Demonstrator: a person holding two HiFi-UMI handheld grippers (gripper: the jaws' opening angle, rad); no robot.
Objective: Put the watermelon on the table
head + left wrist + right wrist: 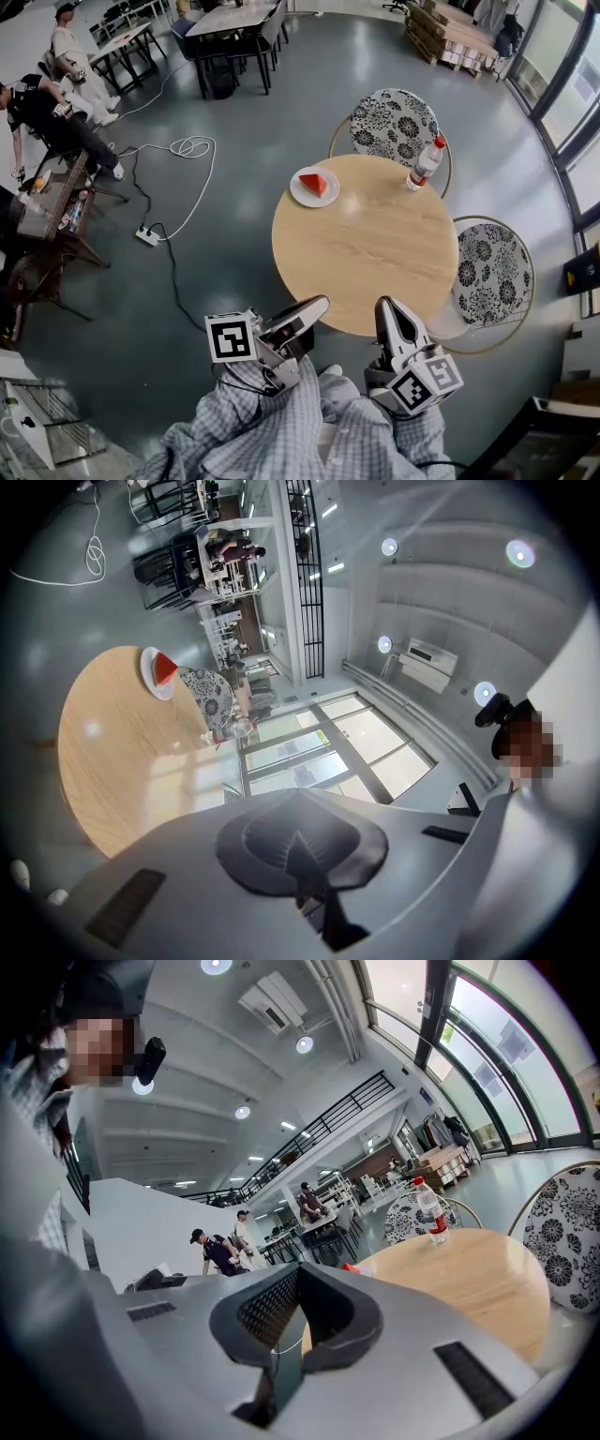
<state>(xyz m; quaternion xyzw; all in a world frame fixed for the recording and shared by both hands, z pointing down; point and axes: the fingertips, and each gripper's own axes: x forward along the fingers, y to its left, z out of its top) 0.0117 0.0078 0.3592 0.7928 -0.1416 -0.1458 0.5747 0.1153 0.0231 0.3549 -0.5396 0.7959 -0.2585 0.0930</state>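
Left gripper (322,304) and right gripper (385,304), jaws closed and empty, at near edge of bench (375,253); watermelon slice (314,183) lies far-left on plate (298,193), nearer the left gripper.

My right tongs (298,1274) hide most of the watermelon (352,1268) on the bench (469,1279); the bottle (429,1213) label there is too small to read

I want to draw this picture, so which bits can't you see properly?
Right gripper view: the watermelon is mostly hidden behind the jaws of the right gripper; only a red corner shows.
Head view: the print on the bottle is too small to read.
Head view: the near chair is partly covered by the table.
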